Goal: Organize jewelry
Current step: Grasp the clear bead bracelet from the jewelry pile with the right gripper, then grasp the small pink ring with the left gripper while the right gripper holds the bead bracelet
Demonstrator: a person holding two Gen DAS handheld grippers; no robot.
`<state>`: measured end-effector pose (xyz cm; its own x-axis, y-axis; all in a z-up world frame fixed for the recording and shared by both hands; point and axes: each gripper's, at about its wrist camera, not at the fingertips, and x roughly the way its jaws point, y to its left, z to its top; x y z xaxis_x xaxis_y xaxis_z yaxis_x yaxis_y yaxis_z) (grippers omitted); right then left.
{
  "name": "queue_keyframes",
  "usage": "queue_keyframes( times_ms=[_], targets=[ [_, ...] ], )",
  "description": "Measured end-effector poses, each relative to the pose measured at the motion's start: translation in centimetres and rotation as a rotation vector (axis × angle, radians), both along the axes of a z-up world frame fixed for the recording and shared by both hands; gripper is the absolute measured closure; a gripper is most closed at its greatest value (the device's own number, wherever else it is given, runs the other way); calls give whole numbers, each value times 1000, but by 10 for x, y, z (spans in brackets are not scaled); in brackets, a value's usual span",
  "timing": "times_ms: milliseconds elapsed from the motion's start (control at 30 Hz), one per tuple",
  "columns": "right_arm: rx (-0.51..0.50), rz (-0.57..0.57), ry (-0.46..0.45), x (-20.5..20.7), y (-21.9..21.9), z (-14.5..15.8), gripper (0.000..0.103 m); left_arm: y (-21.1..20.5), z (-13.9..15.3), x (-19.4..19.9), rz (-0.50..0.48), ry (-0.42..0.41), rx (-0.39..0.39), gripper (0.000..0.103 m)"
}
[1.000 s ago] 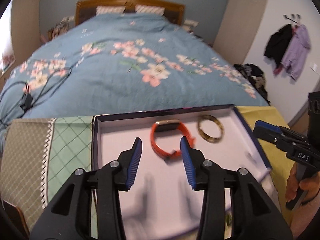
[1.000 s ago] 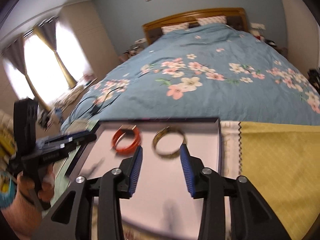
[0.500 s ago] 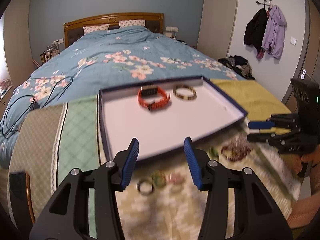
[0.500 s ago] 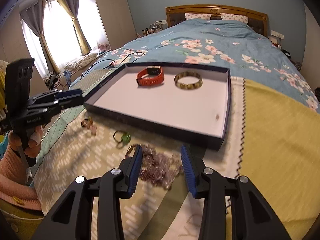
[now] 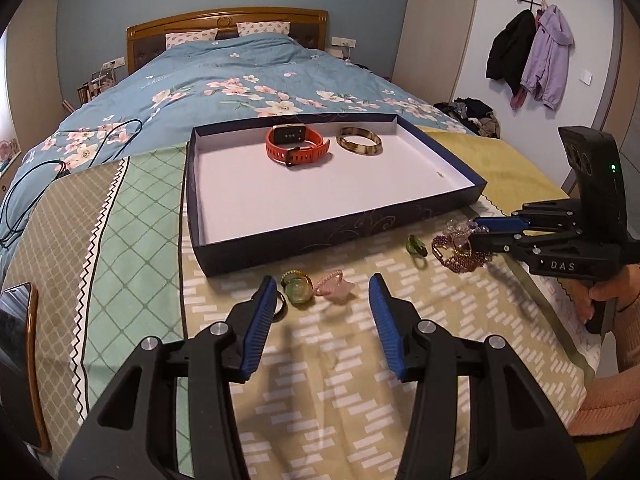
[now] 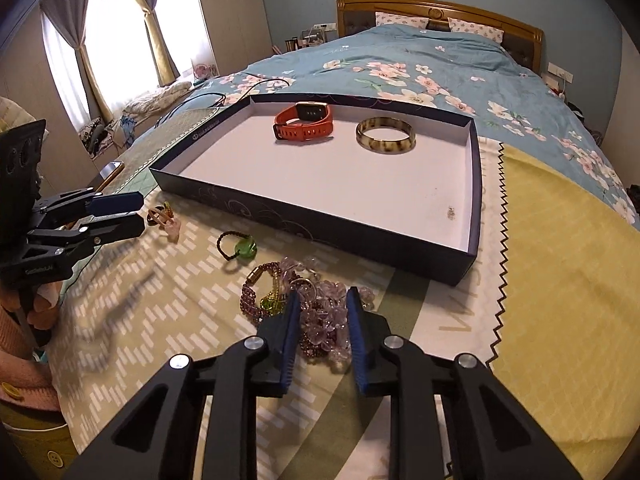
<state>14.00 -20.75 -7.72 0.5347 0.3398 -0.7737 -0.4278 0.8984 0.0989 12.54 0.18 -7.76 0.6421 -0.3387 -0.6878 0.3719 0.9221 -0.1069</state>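
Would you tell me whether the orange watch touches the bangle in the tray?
Apart: the right wrist view shows bare white tray floor between orange watch and bangle.

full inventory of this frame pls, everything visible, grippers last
tray: 1, navy with white floor, on the bed
smartwatch: 1, orange, in tray, far end
bangle: 1, tortoiseshell, in tray right of smartwatch
beaded bracelets: tangled pile, purple and clear, on cloth in front of tray
green-stone ring: 1, on cloth
small rings: cluster, green and pink, on cloth
phone: 1, dark, left edge
left hand-held gripper: open, above small rings
right hand-held gripper: closing around beaded bracelets
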Motion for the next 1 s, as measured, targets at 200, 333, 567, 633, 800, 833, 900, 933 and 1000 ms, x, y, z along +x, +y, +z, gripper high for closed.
queue_keyframes(
  times_ms=[200,333,567,633,800,833,900,933,1000],
  targets=[
    [34,-14,-19,-6,-8,8,96,-1,-1,3,-19,6,6,55],
    [72,-29,-35,-7,-14,18,96,-3,-2,4,-33,5,15,55],
    [156,-34,-57,-7,-22,35,96,-5,-4,6,-46,15,13,55],
    [166,-36,-77,-9,-23,42,96,-6,-4,6,-53,16,16,55],
    [194,-48,-105,-11,-27,54,96,-9,-6,9,-66,24,26,57],
    [202,-50,-110,-12,-28,55,96,-10,-7,10,-67,26,29,58],
    [210,-53,-119,-14,-29,58,96,-10,-7,12,-65,29,35,59],
    [212,-56,-122,-15,-30,59,96,-11,-8,14,-67,33,37,60],
    [222,-59,-125,-14,-31,61,96,-13,-9,17,-72,38,42,62]
  ],
)
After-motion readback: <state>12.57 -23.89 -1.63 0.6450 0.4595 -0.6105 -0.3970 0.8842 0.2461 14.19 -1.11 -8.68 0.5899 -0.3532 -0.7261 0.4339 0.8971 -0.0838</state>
